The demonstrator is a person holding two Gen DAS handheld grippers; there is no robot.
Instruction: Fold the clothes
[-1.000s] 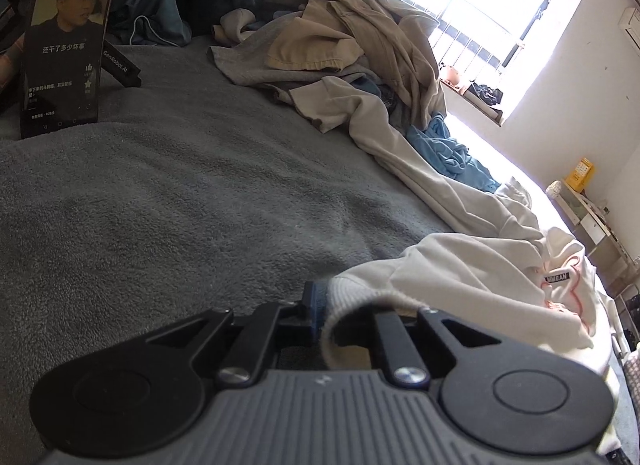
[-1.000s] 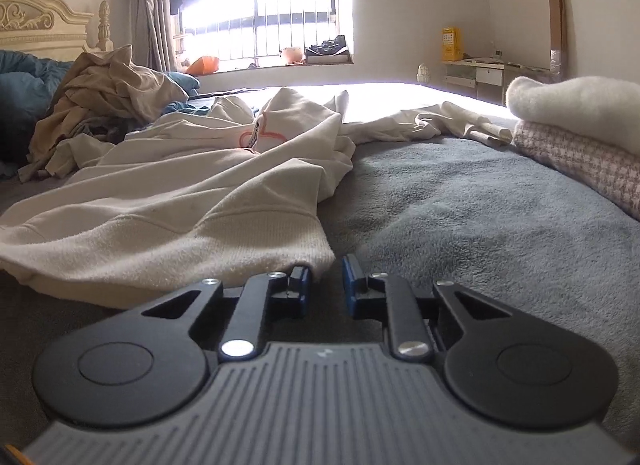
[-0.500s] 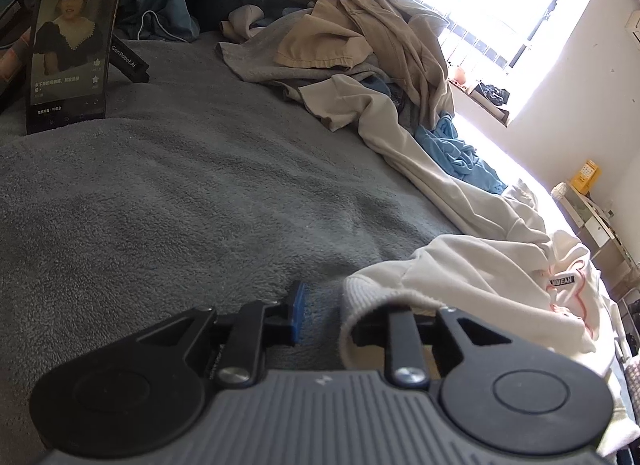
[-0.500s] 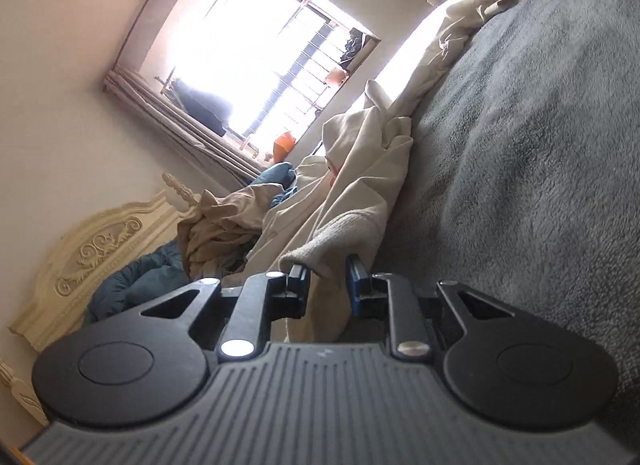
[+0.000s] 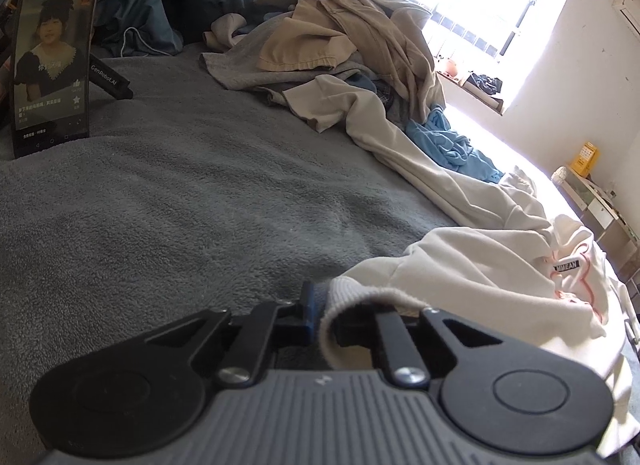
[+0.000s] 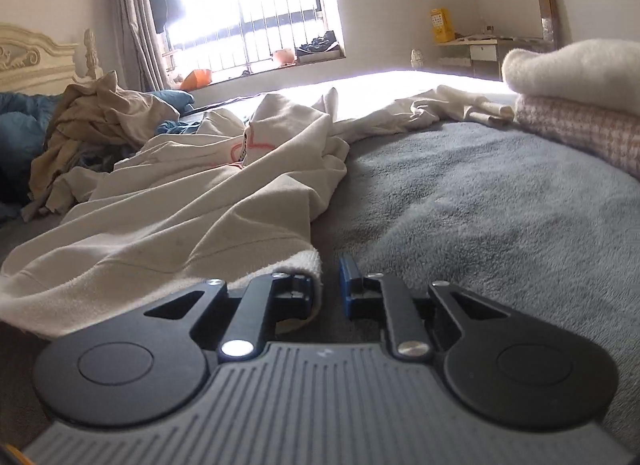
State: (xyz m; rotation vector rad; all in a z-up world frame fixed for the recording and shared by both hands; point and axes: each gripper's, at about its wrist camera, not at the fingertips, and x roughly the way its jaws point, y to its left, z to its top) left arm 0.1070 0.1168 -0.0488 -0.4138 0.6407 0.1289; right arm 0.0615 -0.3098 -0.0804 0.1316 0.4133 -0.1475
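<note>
Both our grippers lie level again: left gripper (image 5: 320, 307) and right gripper (image 6: 326, 283), jaws apart around the cream sweatshirt (image 6: 180, 217) hem.

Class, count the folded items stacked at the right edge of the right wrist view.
2. A fluffy white folded item lies on top; a pink-checked folded item lies beneath it, on the grey blanket. More may be hidden beyond the frame.

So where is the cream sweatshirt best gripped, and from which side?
By the ribbed hem, its thick, firm near edge, coming in low along the grey blanket. The left claw and right claw each sit open at a hem corner, so lifting would spread it flat.
</note>
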